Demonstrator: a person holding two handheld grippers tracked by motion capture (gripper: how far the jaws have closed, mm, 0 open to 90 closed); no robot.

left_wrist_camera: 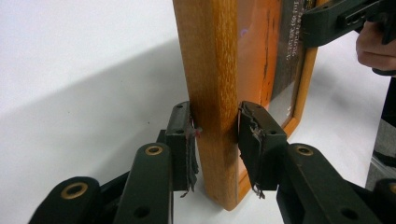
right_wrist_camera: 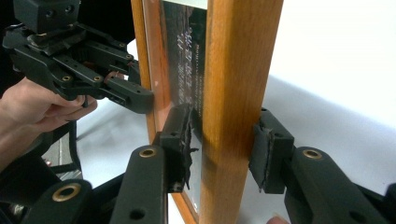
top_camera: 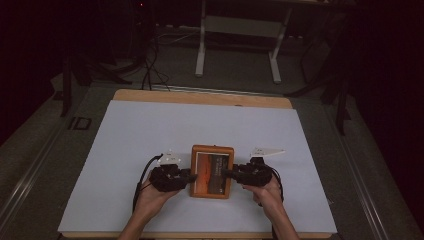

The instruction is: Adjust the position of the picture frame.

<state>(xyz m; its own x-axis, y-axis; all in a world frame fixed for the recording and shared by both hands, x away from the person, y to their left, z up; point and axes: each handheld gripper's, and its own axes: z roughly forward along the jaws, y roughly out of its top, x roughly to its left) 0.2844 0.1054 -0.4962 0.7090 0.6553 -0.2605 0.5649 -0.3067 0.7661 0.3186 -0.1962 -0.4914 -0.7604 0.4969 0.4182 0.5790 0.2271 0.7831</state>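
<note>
We see a wooden frame (top_camera: 212, 171) on the white table (top_camera: 150, 130), between the left gripper (top_camera: 186, 177) and the right gripper (top_camera: 231, 173), each meeting one of its side edges. A desk's white legs (top_camera: 201, 45) stand beyond both.

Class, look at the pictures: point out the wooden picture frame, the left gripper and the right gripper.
Wooden picture frame (top_camera: 212, 149): high view, top rail.
Left gripper (left_wrist_camera: 215, 140): left gripper view, midway between its jaws.
Right gripper (right_wrist_camera: 224, 147): right gripper view, midway between its jaws.

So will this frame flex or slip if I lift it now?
Probably stiff: the frame has thick wooden rails. Slipping seems unlikely, with both sides pinched between rough pads. Its glazed front looks fragile, so set it down gently.
</note>
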